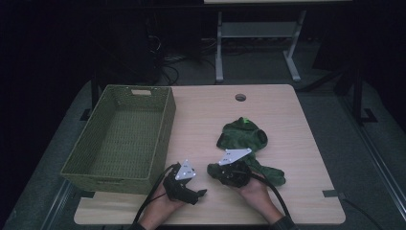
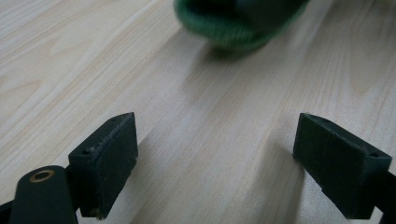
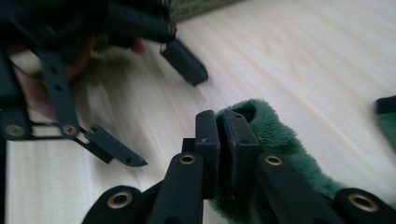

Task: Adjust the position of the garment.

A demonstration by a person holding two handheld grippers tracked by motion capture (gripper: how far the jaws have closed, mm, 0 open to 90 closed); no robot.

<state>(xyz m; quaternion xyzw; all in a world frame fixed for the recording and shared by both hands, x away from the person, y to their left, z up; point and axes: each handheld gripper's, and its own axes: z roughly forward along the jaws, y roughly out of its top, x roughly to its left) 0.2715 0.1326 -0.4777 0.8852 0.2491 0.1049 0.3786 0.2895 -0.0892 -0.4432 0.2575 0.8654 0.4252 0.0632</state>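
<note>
My two hands come in over the near edge of the counter (image 1: 201, 120), palms cupped under the grippers, wrists low and close together. My left gripper (image 1: 200, 193) sits in my left hand just off the near right corner of the woven basket (image 1: 119, 139), tilted down so its tip nearly meets the wood; in the left gripper view its fingers (image 2: 107, 158) stand wide apart with only bare wood between them, and the blurred green edge of the garment lies ahead, apart from them. My right gripper (image 3: 219, 140) rests in my right hand just beside the left one, turned towards it, with its grey plate facing up in the high view. Its fingers (image 3: 208, 140) are pressed together on a fold of the green fleece garment (image 1: 244, 136), the plush cloth bulging out on one side of the pads in the right gripper view. No earlier look is at hand to speak of movement. The garment lies crumpled right of the counter's middle, its near end trailing to my right gripper and a strip running off past my right hand. Farther left, the basket stands open along the counter's left edge.
</note>
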